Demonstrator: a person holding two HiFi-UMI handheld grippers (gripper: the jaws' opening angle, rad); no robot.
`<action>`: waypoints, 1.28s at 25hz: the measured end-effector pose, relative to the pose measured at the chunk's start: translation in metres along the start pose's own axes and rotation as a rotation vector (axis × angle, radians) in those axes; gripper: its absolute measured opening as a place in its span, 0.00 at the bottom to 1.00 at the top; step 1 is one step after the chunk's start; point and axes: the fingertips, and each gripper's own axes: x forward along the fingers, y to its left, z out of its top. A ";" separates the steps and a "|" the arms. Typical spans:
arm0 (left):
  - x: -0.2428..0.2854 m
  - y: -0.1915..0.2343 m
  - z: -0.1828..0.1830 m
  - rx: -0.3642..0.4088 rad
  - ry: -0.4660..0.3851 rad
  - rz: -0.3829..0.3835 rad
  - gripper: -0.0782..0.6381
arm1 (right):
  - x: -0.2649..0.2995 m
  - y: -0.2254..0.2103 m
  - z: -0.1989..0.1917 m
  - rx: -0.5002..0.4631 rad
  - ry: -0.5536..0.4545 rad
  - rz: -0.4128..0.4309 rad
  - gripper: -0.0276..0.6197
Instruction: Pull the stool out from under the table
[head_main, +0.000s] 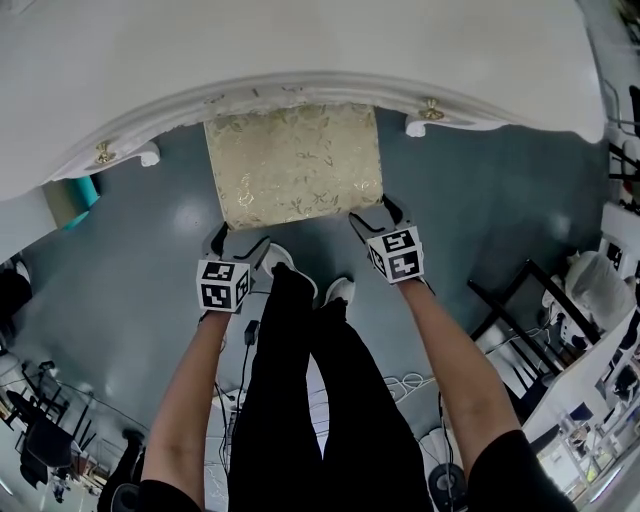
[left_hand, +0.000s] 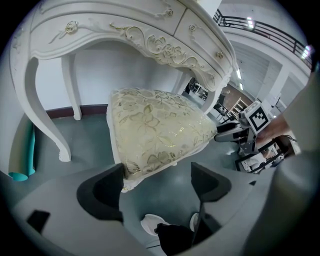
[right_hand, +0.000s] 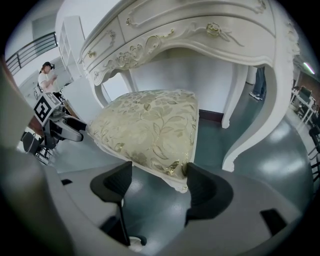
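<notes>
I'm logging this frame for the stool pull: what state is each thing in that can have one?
stool: upright on the floor, back part under the table, front part sticking out.
left gripper: jaws apart, one front corner of the seat between them, not clamped.
right gripper: jaws apart, the other front corner between them, not clamped.
table drawers: shut.

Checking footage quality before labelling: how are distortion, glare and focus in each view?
Head view: fisheye bows the table edge, soft glare on the floor. Left gripper view: dark round vignette, stool sharp, near jaws soft. Right gripper view: same vignette, floor glare at right.
</notes>
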 end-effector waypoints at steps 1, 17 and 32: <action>-0.001 -0.001 -0.002 0.000 0.003 -0.002 0.69 | -0.001 0.001 -0.002 -0.002 0.002 0.003 0.57; -0.011 -0.019 -0.034 0.011 0.046 -0.025 0.69 | -0.015 0.014 -0.033 -0.004 0.028 0.033 0.57; -0.023 -0.039 -0.068 0.003 0.073 -0.027 0.69 | -0.036 0.035 -0.080 0.000 0.049 0.051 0.57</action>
